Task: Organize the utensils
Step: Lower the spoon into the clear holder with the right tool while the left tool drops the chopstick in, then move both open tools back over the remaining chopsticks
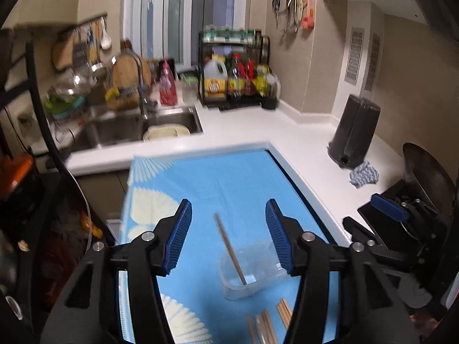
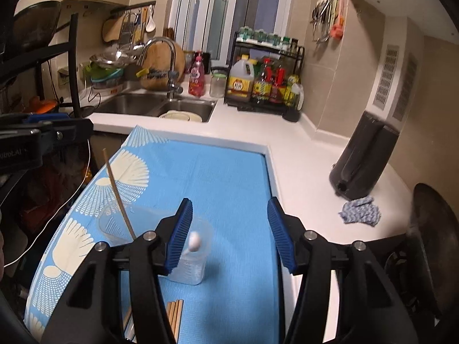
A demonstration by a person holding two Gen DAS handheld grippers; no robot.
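A clear plastic container (image 1: 252, 275) stands on the blue cloth (image 1: 229, 183) with one wooden chopstick (image 1: 229, 249) leaning in it. More chopsticks (image 1: 269, 324) lie on the cloth in front of it. My left gripper (image 1: 228, 235) is open and empty above the container. In the right wrist view a second clear container (image 2: 192, 261) holds a white spoon (image 2: 194, 242), and the first container (image 2: 114, 223) with its chopstick (image 2: 117, 192) stands to the left. Loose chopsticks (image 2: 173, 318) lie near the bottom. My right gripper (image 2: 229, 235) is open and empty, also showing in the left wrist view (image 1: 390, 209).
A white counter (image 2: 287, 154) wraps around the cloth. A dark grey upright holder (image 2: 364, 157) and a blue-grey rag (image 2: 360, 215) sit at the right, with a dark wok (image 2: 433, 235) beyond. A sink (image 2: 160, 106) and a bottle rack (image 2: 266, 83) are at the back.
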